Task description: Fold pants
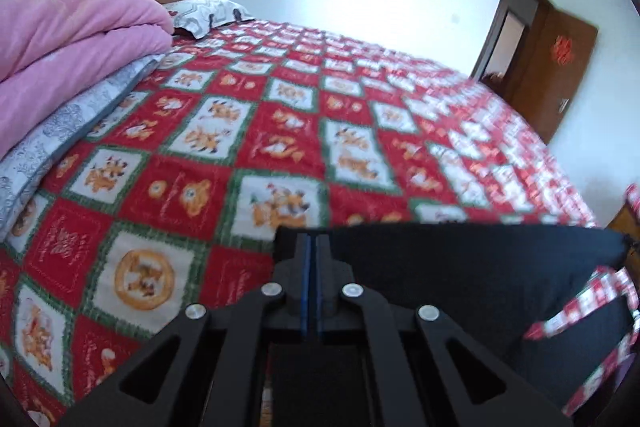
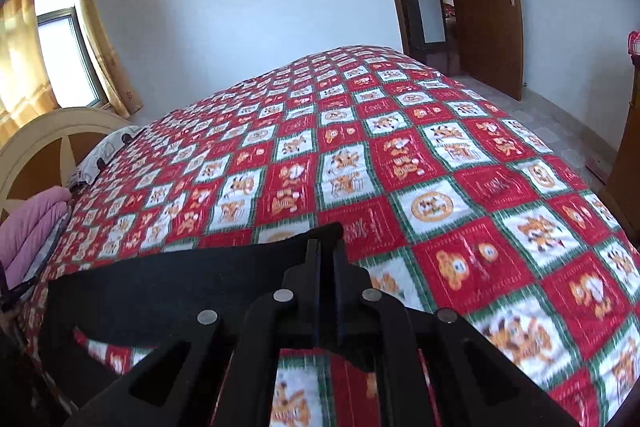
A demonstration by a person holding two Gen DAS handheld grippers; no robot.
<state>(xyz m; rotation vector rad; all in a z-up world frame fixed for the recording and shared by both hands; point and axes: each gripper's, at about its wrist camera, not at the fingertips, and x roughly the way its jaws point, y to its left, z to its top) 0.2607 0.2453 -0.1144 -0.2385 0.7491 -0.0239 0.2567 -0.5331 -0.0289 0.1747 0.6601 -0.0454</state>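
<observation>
We have both claws pressed together, each pinching an edge of the black fabric pants (image 1: 460, 267). Left claw (image 1: 311, 247) holds the left end of that edge. Right claw (image 2: 326, 251) holds the right end. From the left claw the cloth runs off toward 3 o'clock; from the right claw it runs toward 9 o'clock. So the held edge spans crosswise between our two hands, fairly taut. The rest of the garment hangs below and behind the claws, out of clear view.

The bed with the red, white and green checked quilt (image 2: 400, 155) lies ahead at 12 o'clock of both claws, bare across its middle. The folded pink blanket (image 1: 72, 39) sits at 10 o'clock of the left claw, well apart from the pants. A grey patterned pillow (image 1: 204, 13) lies beyond it, near the headboard.

Our read: the pants' long axis trails back toward us. The next move likely carries the edge forward at 12 o'clock, both hands level. Neither hand looks nearer; uneven travel would skew the fold.
</observation>
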